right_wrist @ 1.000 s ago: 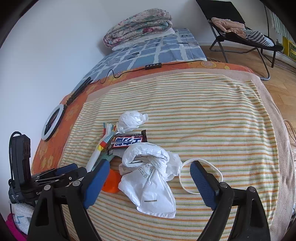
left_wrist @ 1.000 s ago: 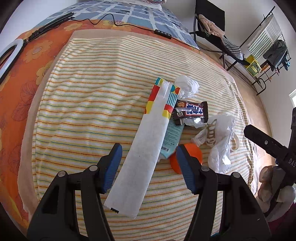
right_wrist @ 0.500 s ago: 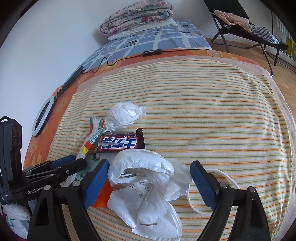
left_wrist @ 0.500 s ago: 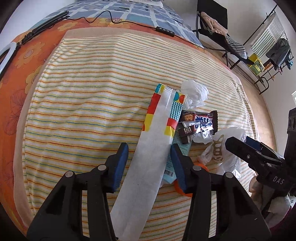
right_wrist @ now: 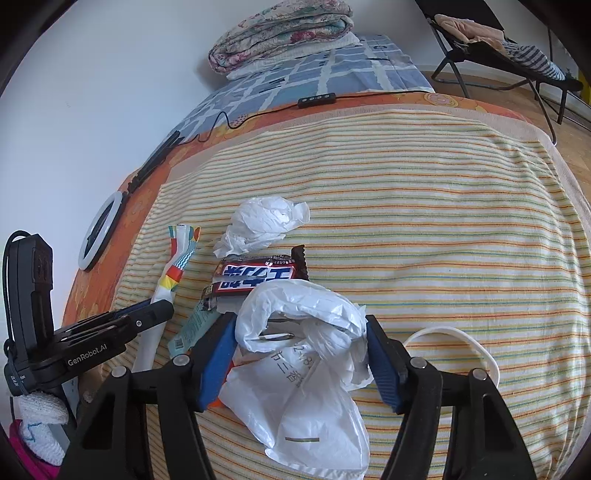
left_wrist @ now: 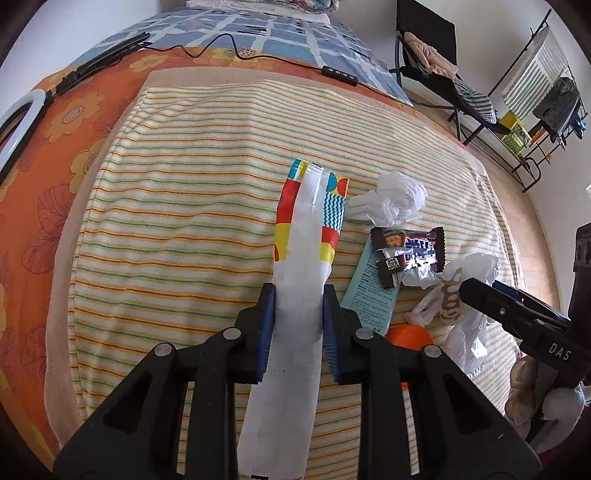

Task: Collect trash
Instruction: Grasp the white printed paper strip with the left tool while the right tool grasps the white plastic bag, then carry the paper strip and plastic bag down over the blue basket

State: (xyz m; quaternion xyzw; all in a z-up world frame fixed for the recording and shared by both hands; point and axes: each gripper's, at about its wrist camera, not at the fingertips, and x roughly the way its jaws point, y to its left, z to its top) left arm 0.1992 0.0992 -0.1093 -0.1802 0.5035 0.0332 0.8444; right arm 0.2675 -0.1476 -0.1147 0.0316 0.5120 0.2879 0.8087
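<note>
Trash lies on a striped towel [left_wrist: 184, 221] on the bed. My left gripper [left_wrist: 298, 295] is closing; its blue pads touch both edges of a long white wrapper [left_wrist: 303, 221] with a colourful far end. Right of it lie a teal packet [left_wrist: 369, 291], a dark chocolate bar wrapper [left_wrist: 410, 251], a crumpled white wad [left_wrist: 399, 199] and an orange scrap [left_wrist: 410, 336]. My right gripper [right_wrist: 298, 321] is closing too, its pads against the sides of a puffy white plastic bag [right_wrist: 306, 387]. The bag hides part of the bar wrapper [right_wrist: 258, 277].
A white cord loop [right_wrist: 461, 332] lies right of the bag. A ring light [right_wrist: 99, 232] and a cable with a remote [right_wrist: 317, 99] rest on the orange sheet. Folded quilts [right_wrist: 280, 33] are at the head; a folding chair [right_wrist: 480, 37] and drying rack [left_wrist: 535, 92] stand beyond.
The left jaws have narrowed from well apart to touching the long wrapper's edges. The right gripper has sunk onto the plastic bag and its jaws have drawn in around it.
</note>
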